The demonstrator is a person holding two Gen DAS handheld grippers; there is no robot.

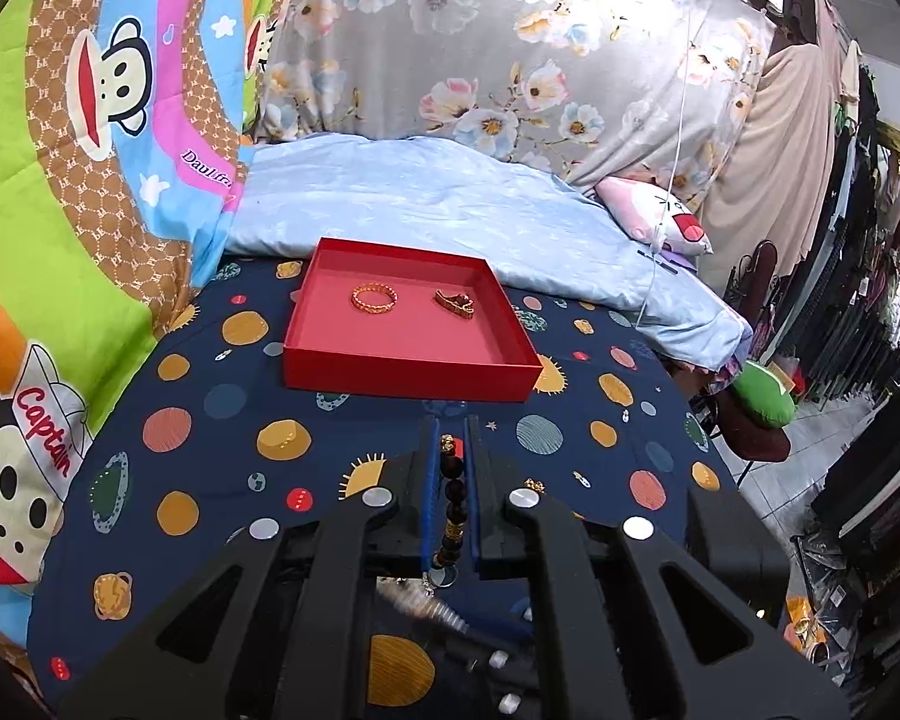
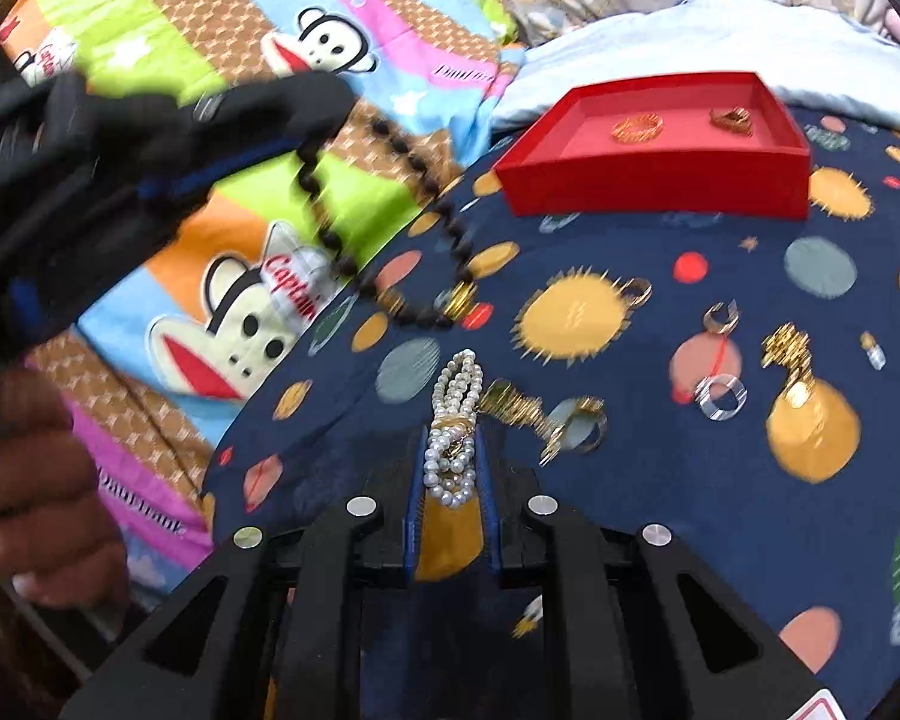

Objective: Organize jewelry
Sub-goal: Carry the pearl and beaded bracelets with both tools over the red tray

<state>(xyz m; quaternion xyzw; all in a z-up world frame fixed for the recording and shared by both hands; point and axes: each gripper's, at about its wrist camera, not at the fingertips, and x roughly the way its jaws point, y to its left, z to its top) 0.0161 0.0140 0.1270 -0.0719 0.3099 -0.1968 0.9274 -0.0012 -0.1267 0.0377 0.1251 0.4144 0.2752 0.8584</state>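
Pearl bracelet (image 2: 453,420): white multi-strand, gold clasp, clamped in right gripper (image 2: 450,438).
Dark bead bracelet (image 1: 452,498): clamped in left gripper (image 1: 452,432).
Red tray (image 1: 408,384): twelve o'clock.

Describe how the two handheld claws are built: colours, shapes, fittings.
Left claw: matte black plastic frame with triangular cut-outs, round silver bolt heads at the pivots, and two narrow fingers lined with blue pads. Right claw: the same black frame, silver bolts and blue-edged fingers, plus a red and white sticker at its lower corner. No cables show.
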